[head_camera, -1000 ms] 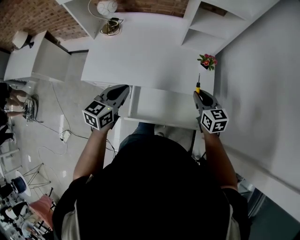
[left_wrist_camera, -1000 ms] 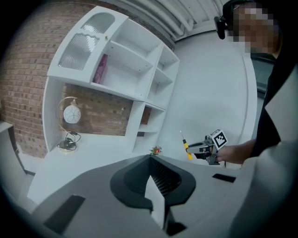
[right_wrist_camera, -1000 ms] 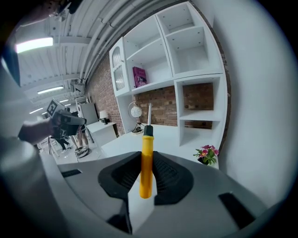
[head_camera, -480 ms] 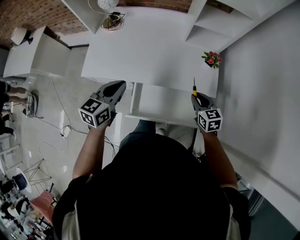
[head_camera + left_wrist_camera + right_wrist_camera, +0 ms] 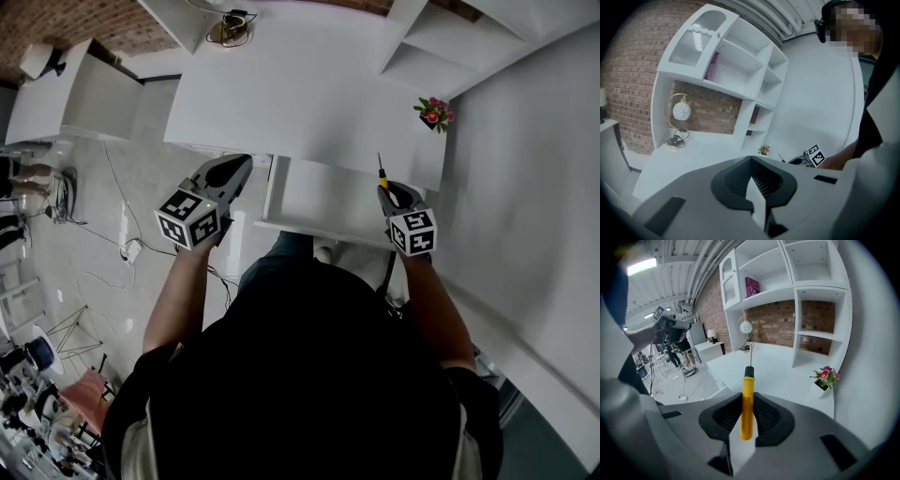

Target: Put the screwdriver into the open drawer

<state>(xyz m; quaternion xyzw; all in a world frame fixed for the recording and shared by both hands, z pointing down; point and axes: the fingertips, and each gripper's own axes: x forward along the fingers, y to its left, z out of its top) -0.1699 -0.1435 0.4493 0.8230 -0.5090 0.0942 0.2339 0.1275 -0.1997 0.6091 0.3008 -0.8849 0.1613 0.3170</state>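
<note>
In the right gripper view, my right gripper [image 5: 747, 399] is shut on the yellow handle of the screwdriver [image 5: 747, 405], whose metal shaft points away from me over the white desk [image 5: 773, 373]. The head view places that gripper [image 5: 383, 190] and the screwdriver [image 5: 380, 171] at the right rear corner of the open white drawer [image 5: 323, 202], which is pulled out from under the desk front. My left gripper [image 5: 234, 171] hangs left of the drawer over the floor. Its jaws [image 5: 751, 161] are shut with nothing between them.
A small pot of pink flowers [image 5: 435, 112] stands at the desk's right end by the wall. A round lamp [image 5: 231, 25] sits at the desk's back left. White shelves [image 5: 787, 273] rise behind the desk. Cables [image 5: 122, 262] lie on the floor to the left.
My right gripper has carried the screwdriver a little to the left, onto the drawer's right rear corner. The left gripper has stayed beside the drawer's left side.
</note>
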